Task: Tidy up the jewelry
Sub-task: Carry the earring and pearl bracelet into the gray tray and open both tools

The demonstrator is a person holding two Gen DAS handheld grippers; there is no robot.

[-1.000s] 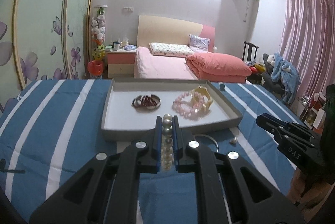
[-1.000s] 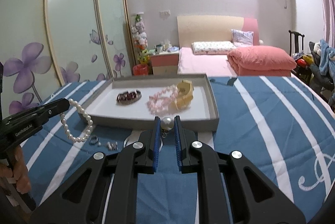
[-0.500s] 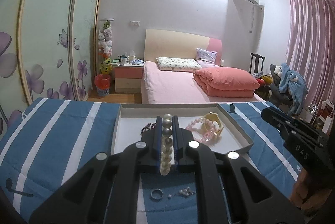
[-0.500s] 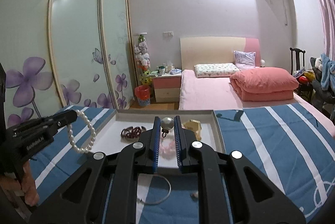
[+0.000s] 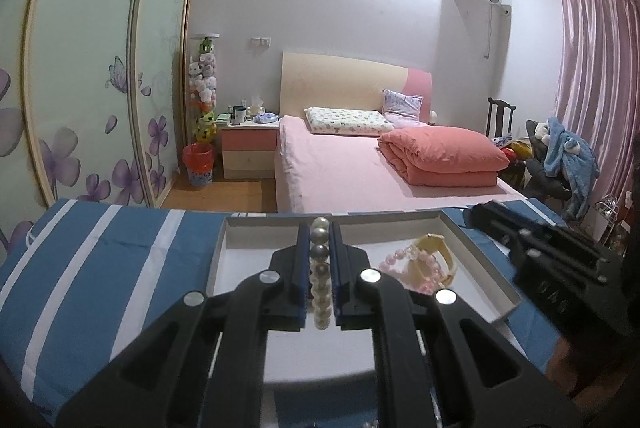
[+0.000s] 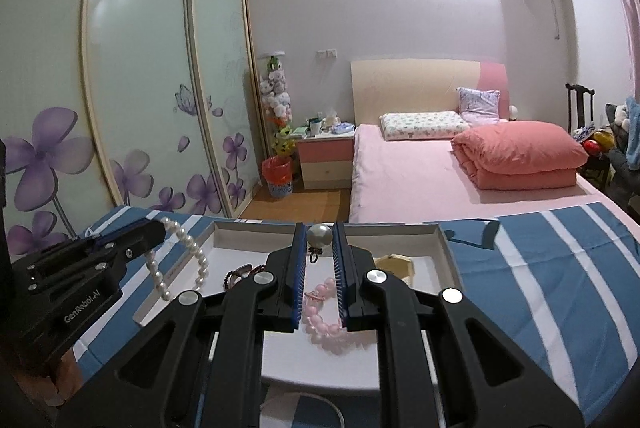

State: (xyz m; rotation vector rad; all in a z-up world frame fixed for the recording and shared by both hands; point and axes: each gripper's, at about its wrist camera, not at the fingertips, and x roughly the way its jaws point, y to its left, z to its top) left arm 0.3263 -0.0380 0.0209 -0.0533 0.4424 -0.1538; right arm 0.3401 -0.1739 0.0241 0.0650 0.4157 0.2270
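My left gripper (image 5: pixel 319 228) is shut on a white pearl bracelet (image 5: pixel 320 284), whose beads stand in a row between the pads. In the right wrist view the left gripper (image 6: pixel 156 232) sits at the left with the pearl bracelet (image 6: pixel 180 260) hanging as a loop over the tray's left rim. My right gripper (image 6: pixel 318 226) is shut on a single pearl pendant (image 6: pixel 319 235) at its fingertips. Both hover over a grey tray (image 5: pixel 380 216) (image 6: pixel 450 256). In it lie a pink bead bracelet (image 5: pixel 394 262) (image 6: pixel 320 324), a yellow watch (image 5: pixel 436 248) (image 6: pixel 396 264) and a dark red bracelet (image 6: pixel 238 274).
The tray rests on a blue cloth with white stripes (image 5: pixel 100 260) (image 6: pixel 560 268). My right gripper (image 5: pixel 540 252) shows blurred at the right of the left wrist view. A pink bed (image 6: pixel 440 180) and sliding wardrobe doors (image 6: pixel 140 88) lie beyond the table edge.
Both grippers have moved forward over the tray, each keeping its grip. The small loose pieces on the cloth have dropped out of view below the fingers.
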